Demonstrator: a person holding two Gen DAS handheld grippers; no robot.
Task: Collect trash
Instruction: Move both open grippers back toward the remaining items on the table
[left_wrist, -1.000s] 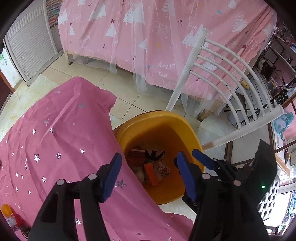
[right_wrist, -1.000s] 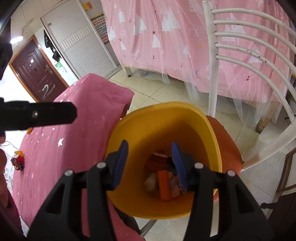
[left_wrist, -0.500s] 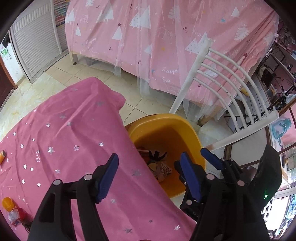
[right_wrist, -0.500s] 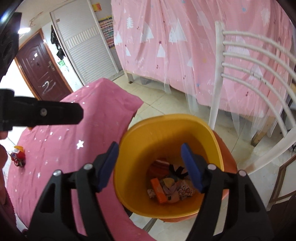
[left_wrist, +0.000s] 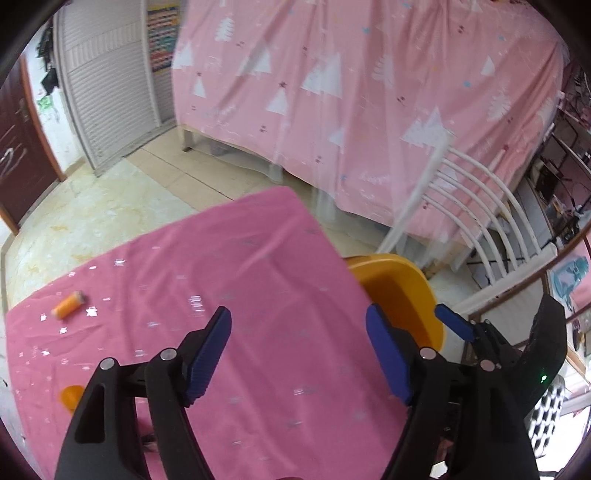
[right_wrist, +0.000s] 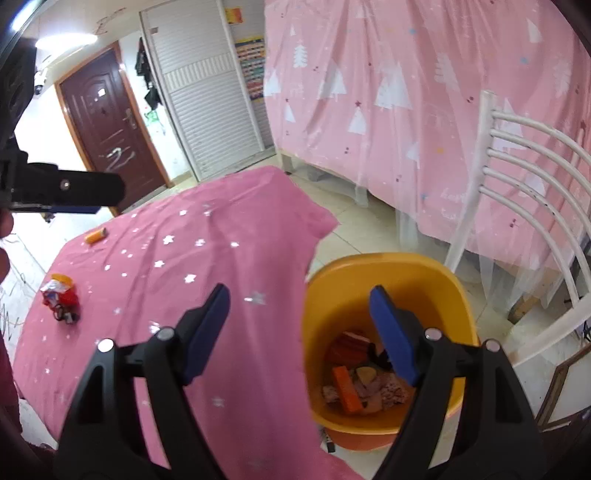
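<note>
Both grippers empty. Left gripper (left_wrist: 298, 349) jaws spread wide, just been opening, nothing btwn pads, only pink star tablecloth (left_wrist: 258, 280) under them. Right gripper (right_wrist: 300, 326) same: jaws released, just been opening, nothing btwn; its right pad hangs over the yellow trash bin (right_wrist: 384, 280).

Trash already in bin: orange wrapper + crumpled bits at the bottom (right_wrist: 360, 380). Bin sits off the table's right edge, on an orange stool, white chair (right_wrist: 524, 206) just beyond to the right.

Trash left on table, all far-left of both grippers:
- orange tube (left_wrist: 68, 303), far-left corner zone, lying flat, long axis roughly diagonal near-left to far-right. Also in right view (right_wrist: 95, 235).
- red/white crumpled wrapper (right_wrist: 59, 293), left edge of table, no clear long axis.
- small orange round thing (left_wrist: 72, 397), near-left, partly hidden behind the left gripper's arm; can't tell what it is.

Key relation: remaining trash lies left of the jaws and the bin right, so next pick = reach left across the cloth. Left gripper looks nearer to it (judgement); in right view it shows as a black bar at far left (right_wrist: 66, 194).

Room: cloth btwn jaws and items is bare, open path. Tube sits near far-left table edge, could roll off if nudged.
</note>
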